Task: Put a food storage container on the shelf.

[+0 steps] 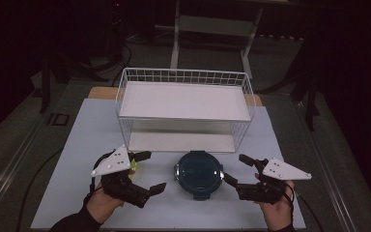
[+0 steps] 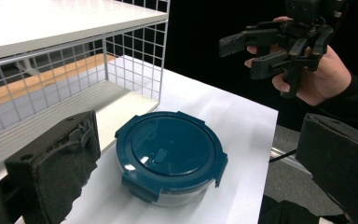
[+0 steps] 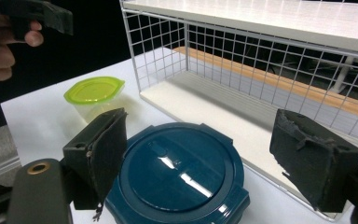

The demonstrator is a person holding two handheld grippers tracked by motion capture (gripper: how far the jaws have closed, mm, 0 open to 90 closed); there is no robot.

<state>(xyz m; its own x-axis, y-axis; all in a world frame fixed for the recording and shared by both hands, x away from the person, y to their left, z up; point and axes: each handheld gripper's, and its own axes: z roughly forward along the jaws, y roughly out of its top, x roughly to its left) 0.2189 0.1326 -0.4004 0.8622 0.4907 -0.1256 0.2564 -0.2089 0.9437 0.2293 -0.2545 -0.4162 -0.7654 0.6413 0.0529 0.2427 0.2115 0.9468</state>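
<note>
Nothing shelved yet: blue round container (image 1: 198,174) sits on the counter (image 1: 82,145) near its front edge, before the wire rack (image 1: 183,106), between open, empty left claw (image 1: 148,171) and right claw (image 1: 237,169).

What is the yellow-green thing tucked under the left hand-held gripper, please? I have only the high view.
Observer: In the right gripper view it is a small clear tub with a lime-green lid, lid on, standing upright.
Operator: Does it touch the rack?
Observer: No. A strip of the white table shows between it and the corner of the wire rack.
Operator: Is there any detail on the blue lid?
Observer: Yes. The left gripper view shows a small oval button at the centre of the round blue container, and the clips in sight look folded down.
</note>
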